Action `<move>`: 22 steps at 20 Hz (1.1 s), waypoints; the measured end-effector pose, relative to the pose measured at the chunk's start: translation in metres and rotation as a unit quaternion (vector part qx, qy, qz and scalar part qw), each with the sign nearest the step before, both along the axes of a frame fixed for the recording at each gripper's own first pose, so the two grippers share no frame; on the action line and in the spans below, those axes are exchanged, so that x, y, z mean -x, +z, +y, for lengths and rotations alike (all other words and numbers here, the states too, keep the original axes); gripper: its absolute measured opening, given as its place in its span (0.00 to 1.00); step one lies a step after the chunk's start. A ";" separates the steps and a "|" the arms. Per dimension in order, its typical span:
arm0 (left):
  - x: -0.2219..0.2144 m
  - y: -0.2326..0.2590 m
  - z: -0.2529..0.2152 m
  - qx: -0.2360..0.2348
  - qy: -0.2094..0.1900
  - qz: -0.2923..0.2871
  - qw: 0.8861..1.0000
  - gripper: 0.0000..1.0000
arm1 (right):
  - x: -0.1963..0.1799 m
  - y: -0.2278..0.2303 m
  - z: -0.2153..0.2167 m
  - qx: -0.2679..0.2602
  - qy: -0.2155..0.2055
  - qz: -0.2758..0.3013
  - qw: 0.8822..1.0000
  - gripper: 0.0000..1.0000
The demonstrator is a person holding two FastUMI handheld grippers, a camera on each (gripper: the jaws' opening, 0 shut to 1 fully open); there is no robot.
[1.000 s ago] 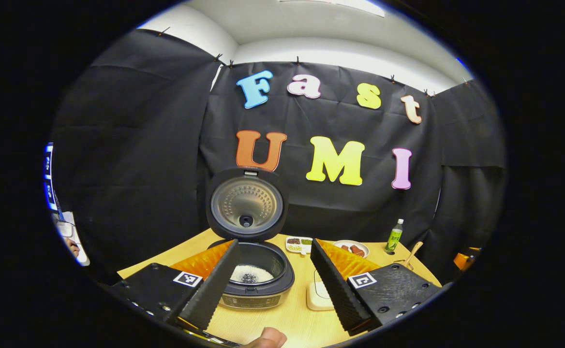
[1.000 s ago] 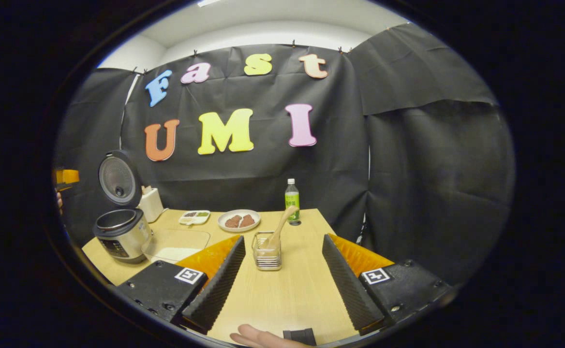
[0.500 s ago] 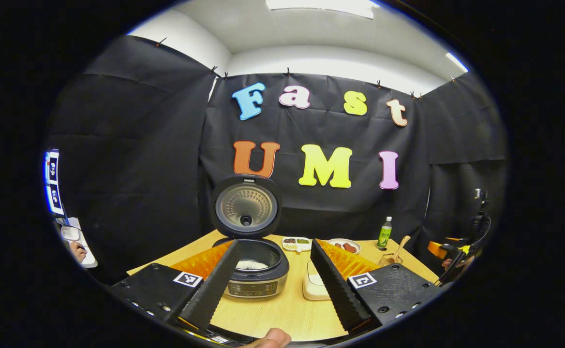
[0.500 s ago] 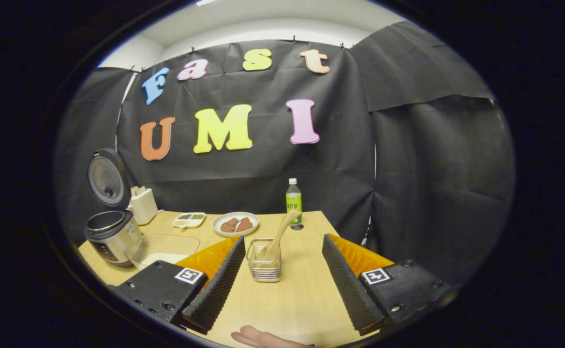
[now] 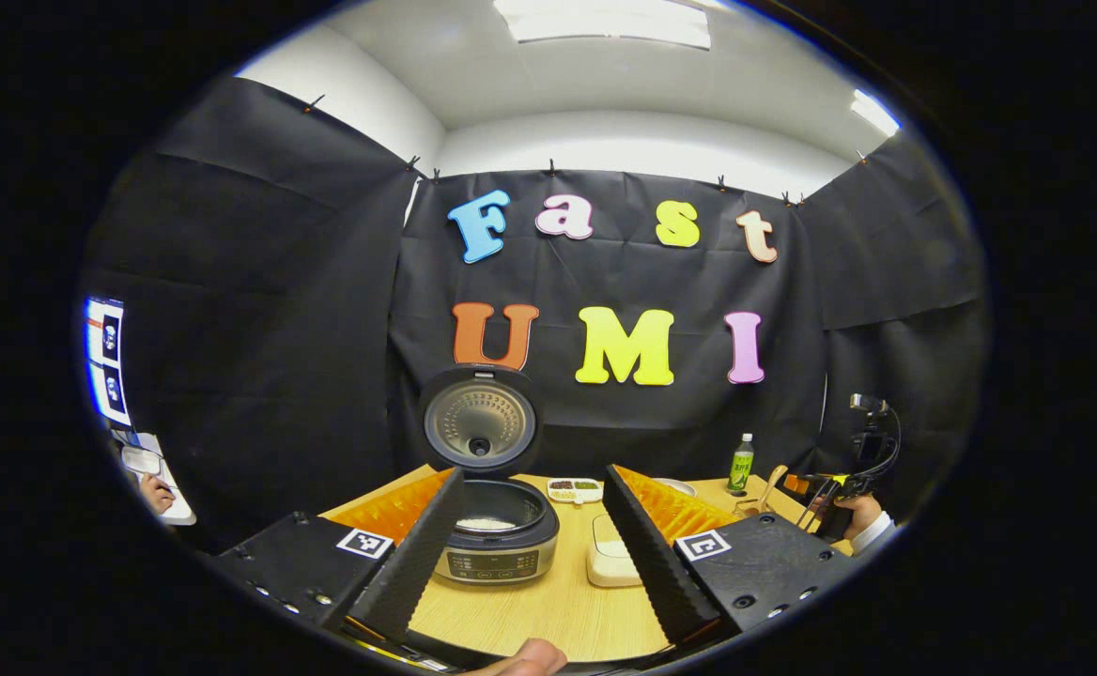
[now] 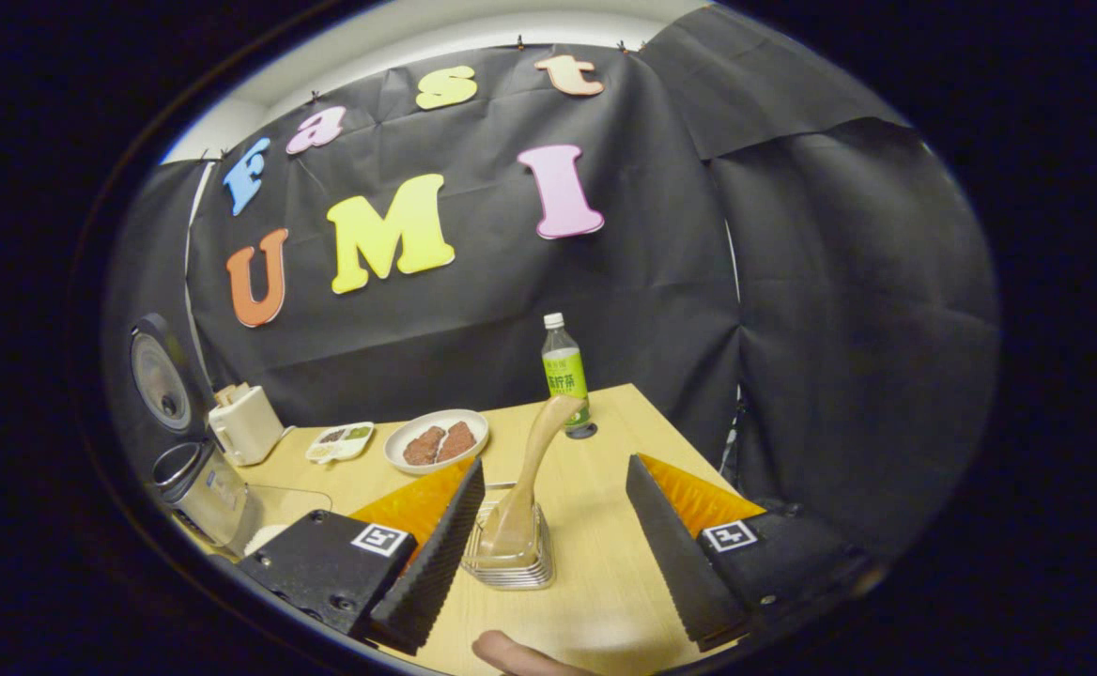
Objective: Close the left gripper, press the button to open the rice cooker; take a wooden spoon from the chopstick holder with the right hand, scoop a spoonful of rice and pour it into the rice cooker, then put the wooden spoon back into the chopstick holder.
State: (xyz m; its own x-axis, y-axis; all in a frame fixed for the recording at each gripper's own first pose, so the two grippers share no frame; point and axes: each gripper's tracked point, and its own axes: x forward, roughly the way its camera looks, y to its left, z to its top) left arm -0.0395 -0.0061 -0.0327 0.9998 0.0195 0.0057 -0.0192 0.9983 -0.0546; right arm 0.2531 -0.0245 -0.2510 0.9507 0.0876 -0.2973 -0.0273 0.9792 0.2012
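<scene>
Here the wooden spoon [image 6: 528, 479] stands between the right gripper [image 6: 548, 549]'s spread fingers.

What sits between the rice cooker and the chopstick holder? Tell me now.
A white container sits between the rice cooker and the chopstick holder, seen in the left gripper view.

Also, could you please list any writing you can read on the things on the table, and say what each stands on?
No text is clear enough to quote.
Print on the green label of the bottle: too small to read.
Marks on the front panel of the rice cooker: too blurred to read.
Square coded tags on the left gripper and the right gripper: patterns, no words.
</scene>
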 end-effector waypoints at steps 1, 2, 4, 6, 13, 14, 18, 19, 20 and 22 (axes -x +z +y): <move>-0.002 -0.001 -0.002 0.002 0.000 0.000 1.000 0.94 | -0.012 -0.007 0.000 -0.003 0.001 0.005 1.000 0.93; -0.004 -0.004 -0.005 0.004 -0.003 0.002 1.000 0.94 | -0.023 -0.013 0.000 -0.002 0.001 0.008 1.000 0.92; -0.009 -0.009 -0.012 0.003 -0.010 0.010 1.000 0.94 | -0.046 -0.013 -0.002 0.000 0.000 -0.001 1.000 0.97; -0.015 -0.011 -0.015 -0.004 -0.012 0.011 1.000 0.94 | -0.068 -0.014 -0.007 -0.006 -0.006 -0.007 1.000 0.87; -0.025 -0.024 -0.018 -0.038 -0.013 0.018 0.999 0.94 | -0.096 -0.024 0.027 -0.065 0.068 0.035 0.995 0.56; -0.022 -0.025 -0.018 -0.037 -0.016 0.018 0.999 0.94 | -0.087 -0.019 0.037 -0.078 0.080 0.034 0.993 0.40; -0.016 -0.024 -0.013 -0.029 -0.022 0.013 0.999 0.94 | -0.070 -0.003 0.047 -0.056 0.082 0.019 0.995 0.21; -0.011 -0.025 -0.010 -0.027 -0.023 0.013 0.999 0.94 | -0.064 0.005 0.050 -0.047 0.079 0.010 0.996 0.20; -0.008 -0.025 -0.007 -0.026 -0.024 0.012 0.999 0.94 | -0.059 0.016 0.050 -0.038 0.076 -0.003 0.996 0.20; -0.002 -0.026 -0.002 -0.025 -0.021 0.010 0.999 0.94 | -0.047 0.042 0.050 -0.025 0.071 -0.030 0.997 0.20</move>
State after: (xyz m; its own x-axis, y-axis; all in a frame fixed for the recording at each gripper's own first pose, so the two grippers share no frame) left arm -0.0374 -0.0078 -0.0584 0.9996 -0.0229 -0.0148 0.0229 0.9997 -0.0055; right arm 0.3006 0.0258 -0.2086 0.9440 0.2348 -0.2318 -0.1777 0.9537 0.2425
